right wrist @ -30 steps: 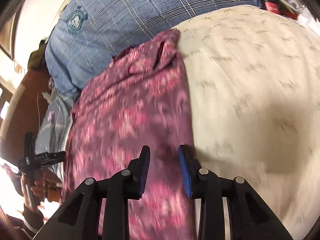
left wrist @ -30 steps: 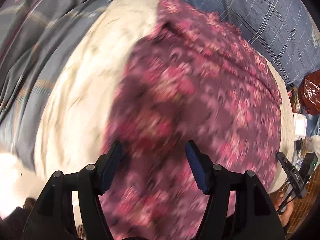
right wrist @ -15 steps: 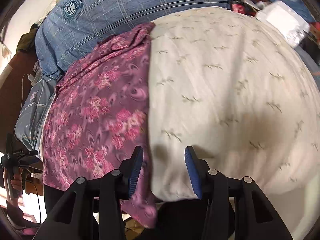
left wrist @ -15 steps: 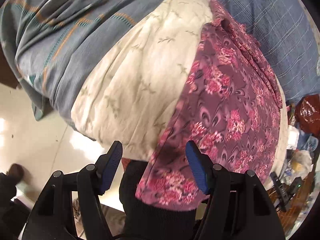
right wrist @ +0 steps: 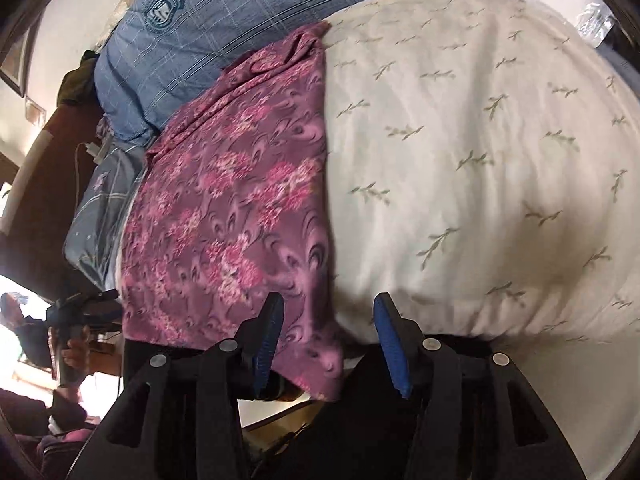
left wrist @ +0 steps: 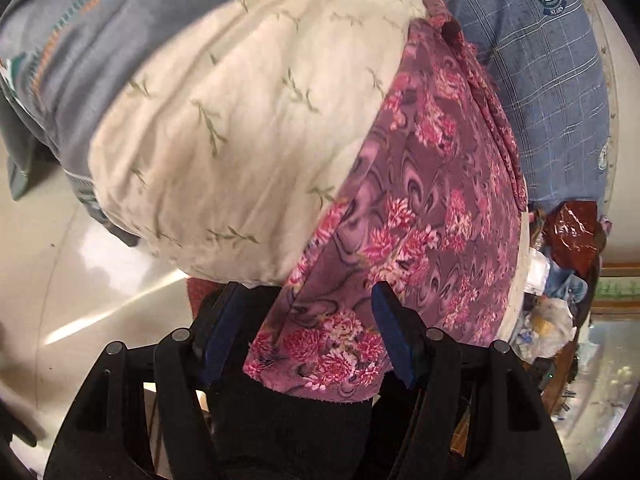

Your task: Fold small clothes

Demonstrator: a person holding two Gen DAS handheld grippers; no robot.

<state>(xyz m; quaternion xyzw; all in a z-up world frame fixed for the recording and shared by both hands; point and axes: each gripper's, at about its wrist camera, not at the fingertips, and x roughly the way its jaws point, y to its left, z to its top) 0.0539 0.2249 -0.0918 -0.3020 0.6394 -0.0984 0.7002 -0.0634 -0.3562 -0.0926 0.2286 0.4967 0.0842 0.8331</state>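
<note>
Two tools, left tool (left wrist: 306,338) and right tool (right wrist: 328,344), stand apart. Soft, light purple cloth (left wrist: 432,200) looks floppy; grab its near corners.

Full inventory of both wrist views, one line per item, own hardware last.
purple floral cloth garment: 1, purple with pink flowers, laid flat along one side of the cream cover, near end hanging over its edge
cream leaf-print fabric cover: 1, cream with green sprigs, under the garment
blue plaid pillow with round crest: 1, blue, beyond the garment
grey striped blanket: 1, grey with orange stripe, far side of the cover
red shiny bag: 1, dark red, in clutter beside the bed
left gripper: black, blue-padded fingers, open
right gripper: black, blue-padded, open
</note>
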